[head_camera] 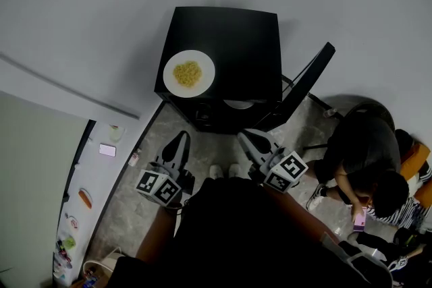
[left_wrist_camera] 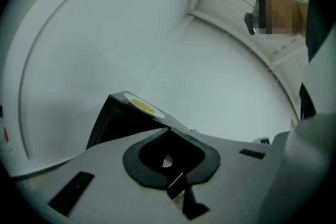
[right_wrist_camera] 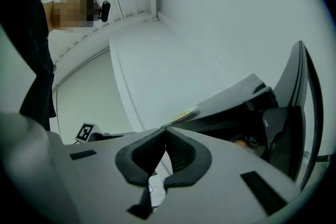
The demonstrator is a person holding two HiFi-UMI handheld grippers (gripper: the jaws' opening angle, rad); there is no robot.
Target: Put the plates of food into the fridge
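Spillage is our worry: the plate (head_camera: pixel 189 73) of yellow food sits atop the black fridge (head_camera: pixel 243 37) at its left front corner, upper middle of frame, and our left tongs (head_camera: pixel 179 139) and right tongs (head_camera: pixel 247 139), both closed and empty, could knock it off.

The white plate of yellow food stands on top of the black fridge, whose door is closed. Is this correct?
Not quite. The head view shows the door open, swung out to the right. The rest holds: the white plate of yellow food stands on top of the black fridge.
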